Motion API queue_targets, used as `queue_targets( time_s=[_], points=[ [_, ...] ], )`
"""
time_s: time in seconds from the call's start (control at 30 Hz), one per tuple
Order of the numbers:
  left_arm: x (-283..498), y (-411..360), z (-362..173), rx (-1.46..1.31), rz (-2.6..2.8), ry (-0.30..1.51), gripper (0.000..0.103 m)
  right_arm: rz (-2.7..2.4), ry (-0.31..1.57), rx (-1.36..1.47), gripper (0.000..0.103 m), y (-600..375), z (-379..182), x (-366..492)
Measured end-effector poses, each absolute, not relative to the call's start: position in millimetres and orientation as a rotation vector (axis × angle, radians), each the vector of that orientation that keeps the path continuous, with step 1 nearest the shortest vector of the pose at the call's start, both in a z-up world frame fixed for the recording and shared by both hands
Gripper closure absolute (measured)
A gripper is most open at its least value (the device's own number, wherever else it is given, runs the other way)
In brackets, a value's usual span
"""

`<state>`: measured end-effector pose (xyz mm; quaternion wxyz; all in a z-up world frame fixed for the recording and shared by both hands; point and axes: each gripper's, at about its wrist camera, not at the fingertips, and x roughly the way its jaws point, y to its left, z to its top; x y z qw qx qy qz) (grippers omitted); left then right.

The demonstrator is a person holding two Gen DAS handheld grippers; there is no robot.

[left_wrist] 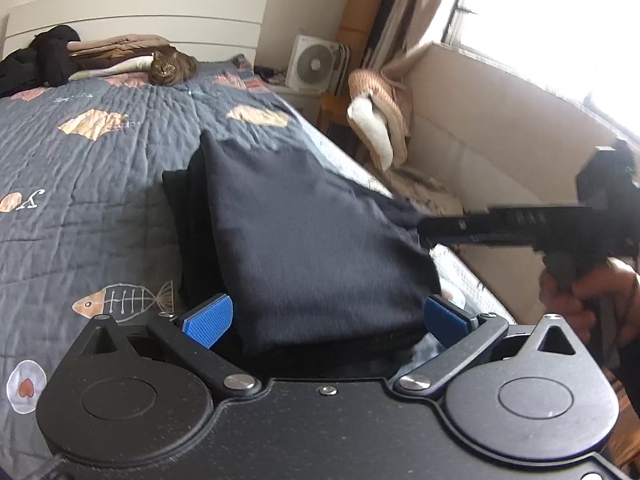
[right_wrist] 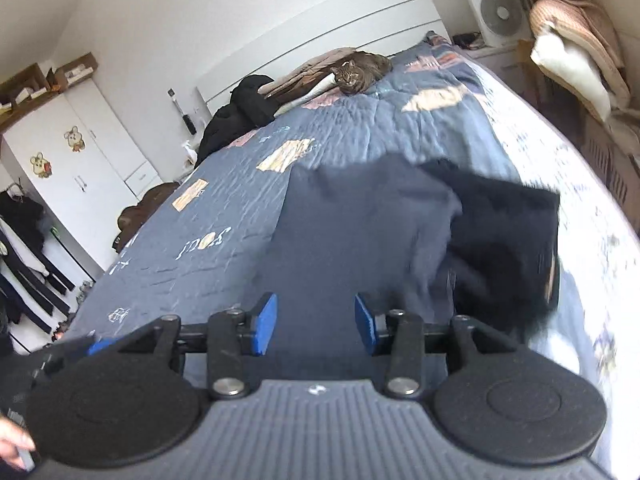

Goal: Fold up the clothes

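A dark navy garment (left_wrist: 304, 240) lies folded in layers on the bed, near its right edge. My left gripper (left_wrist: 326, 316) is open, its blue pads (left_wrist: 208, 322) spread wide with the garment's near edge between them. My right gripper (right_wrist: 316, 324) is open and empty above the garment (right_wrist: 360, 232), pads apart. In the right wrist view a darker layer (right_wrist: 508, 248) lies bunched at the garment's right side. The right gripper also shows in the left wrist view (left_wrist: 424, 232), at the garment's right edge, blurred.
The bed has a grey-blue quilt (left_wrist: 80, 184) with fish prints. A tabby cat (left_wrist: 166, 67) lies by the headboard beside a pile of clothes (left_wrist: 44, 56). A fan (left_wrist: 316, 63) and a draped chair (left_wrist: 380, 116) stand right of the bed. A white wardrobe (right_wrist: 76, 152) stands left.
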<state>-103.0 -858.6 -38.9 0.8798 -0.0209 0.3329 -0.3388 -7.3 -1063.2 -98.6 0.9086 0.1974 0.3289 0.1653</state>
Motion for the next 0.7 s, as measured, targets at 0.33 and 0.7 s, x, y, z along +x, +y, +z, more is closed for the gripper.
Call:
queue_targets(
  time_s=[0.33, 0.7],
  points=[
    [-85, -862, -52, -0.034, -0.742, 0.707, 0.000, 0.348, 0.673, 0.343, 0.060, -1098, -63, 119],
    [10, -898, -46, -0.049, -0.788, 0.597, 0.000, 0.420, 0.815, 0.216, 0.060, -1085, -100, 240]
  ],
)
